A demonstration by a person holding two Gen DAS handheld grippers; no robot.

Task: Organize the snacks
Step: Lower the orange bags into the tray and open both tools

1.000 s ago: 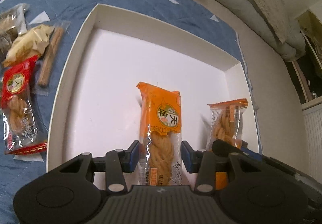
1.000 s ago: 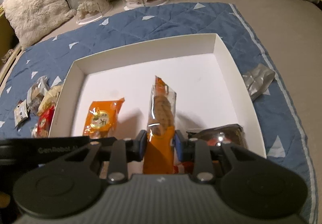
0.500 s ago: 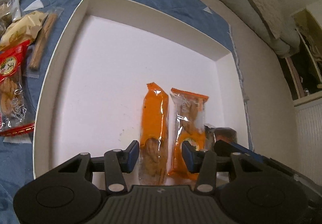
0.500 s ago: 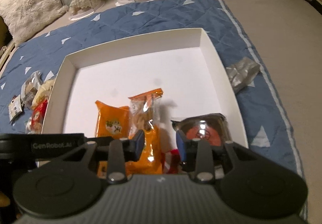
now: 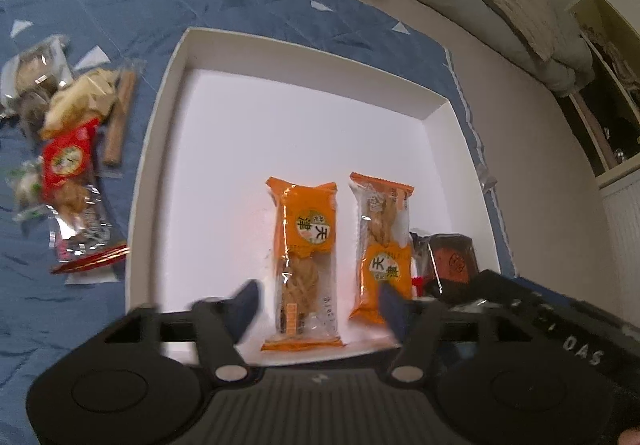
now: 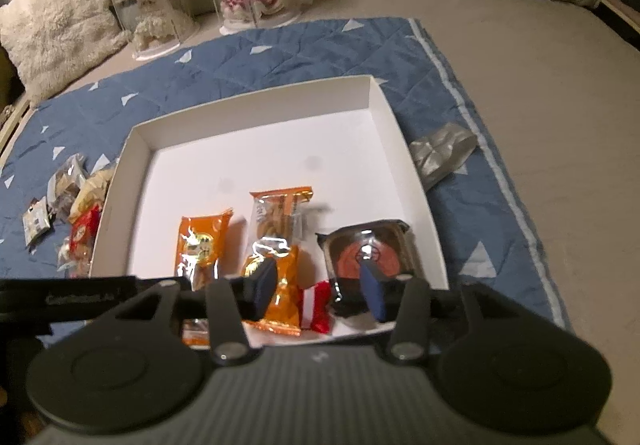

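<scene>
Box: a shallow white cardboard box (image 5: pixel 160 149), square with low upright walls, lies on a quilted blue mat (image 5: pixel 200 1) with white triangles.
Orange packs: two long glossy orange snack packs with clear windows showing twisted fried dough lie flat side by side near the box's front wall, the left orange pack (image 5: pixel 306 257) and the right orange pack (image 5: pixel 382 245) just apart.
Other contents: a dark square foil-wrapped cake (image 6: pixel 370 255) lies in the front right corner; a small red wrapper (image 6: pixel 318 305) lies beside it.
Left gripper: the left gripper (image 5: pixel 318 303) stands well open, its jaws having just been opening, pads clear of the left orange pack lying between them.
Right gripper: the right gripper (image 6: pixel 318 287) stands partly open, jaws just been opening, gripping nothing.
Loose snacks: crinkly packets (image 5: pixel 72 165) lie heaped on the mat left of the box; a silver packet (image 6: pixel 442 155) lies to its right.
</scene>
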